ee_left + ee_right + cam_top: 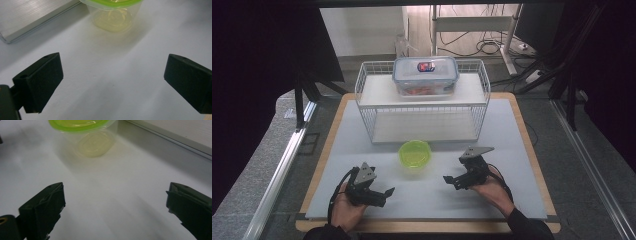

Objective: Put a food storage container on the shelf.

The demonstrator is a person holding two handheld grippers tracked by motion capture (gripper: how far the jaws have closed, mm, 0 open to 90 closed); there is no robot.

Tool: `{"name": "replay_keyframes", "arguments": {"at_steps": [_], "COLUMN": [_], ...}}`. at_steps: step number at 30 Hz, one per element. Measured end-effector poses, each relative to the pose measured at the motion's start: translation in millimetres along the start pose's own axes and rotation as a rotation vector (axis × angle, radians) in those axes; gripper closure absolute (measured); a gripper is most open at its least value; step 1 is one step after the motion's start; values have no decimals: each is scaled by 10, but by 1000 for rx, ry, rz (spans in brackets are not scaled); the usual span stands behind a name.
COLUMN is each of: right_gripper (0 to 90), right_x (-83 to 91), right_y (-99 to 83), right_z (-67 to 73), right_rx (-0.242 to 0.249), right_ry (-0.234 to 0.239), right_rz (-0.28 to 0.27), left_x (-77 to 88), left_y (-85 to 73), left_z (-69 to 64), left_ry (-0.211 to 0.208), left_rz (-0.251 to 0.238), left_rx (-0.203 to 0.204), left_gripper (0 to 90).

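A small round clear tub with a lime-green lid (415,154) stands on the white mat just in front of the wire rack. My left gripper (383,194) lies low on the mat to the tub's near left, jaws wide apart and empty. My right gripper (450,181) is at the tub's near right, also open with nothing between its jaws. In the left gripper view the tub (113,17) stands ahead of the open gripper (112,75). The right gripper view has the tub (87,137) at the upper left, beyond that open gripper (113,202).
A white wire rack (422,107) with two shelves stands at the back of the mat (512,150). On its top shelf sits a clear box with a blue-rimmed lid (425,75). The rack's base edge (30,17) (175,132) runs close to the tub.
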State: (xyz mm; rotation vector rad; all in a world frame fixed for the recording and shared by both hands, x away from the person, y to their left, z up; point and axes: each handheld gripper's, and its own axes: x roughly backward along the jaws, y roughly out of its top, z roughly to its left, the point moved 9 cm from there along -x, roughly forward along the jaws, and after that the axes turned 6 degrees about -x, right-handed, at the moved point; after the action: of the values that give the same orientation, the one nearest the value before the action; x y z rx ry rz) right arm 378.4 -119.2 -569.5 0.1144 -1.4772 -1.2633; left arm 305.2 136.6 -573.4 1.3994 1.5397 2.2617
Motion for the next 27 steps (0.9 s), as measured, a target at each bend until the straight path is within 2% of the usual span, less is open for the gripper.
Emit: {"name": "replay_keyframes", "arguments": {"at_steps": [4, 6, 12, 17, 21, 24, 27], "right_gripper": [0, 1, 142, 236, 314, 389, 496], "right_x": [-38, -74, -171, -276, -390, -473, -544], "right_y": [105, 164, 413, 598, 698, 757, 772], "right_z": [-28, -25, -39, -37, -39, -29, -17], "right_rx": [-48, -75, -143, -208, -212, -233, -271], "right_ry": [10, 22, 56, 119, 114, 123, 137], "right_rz": [-5, 10, -21, -26, -26, -27, 4], "left_x": [11, 19, 51, 55, 45, 45, 43], "left_y": [-24, -23, -24, -29, -34, -34, -35], "left_z": [2, -1, -16, -12, -23, -27, -29], "left_ry": [-4, -4, -2, -6, -8, -10, -14], "left_rz": [0, -6, -21, -26, -19, -20, -20], "left_rx": [7, 5, -3, 1, -8, -10, -8], "left_gripper": [22, 23, 27, 30, 33, 34, 36]}}
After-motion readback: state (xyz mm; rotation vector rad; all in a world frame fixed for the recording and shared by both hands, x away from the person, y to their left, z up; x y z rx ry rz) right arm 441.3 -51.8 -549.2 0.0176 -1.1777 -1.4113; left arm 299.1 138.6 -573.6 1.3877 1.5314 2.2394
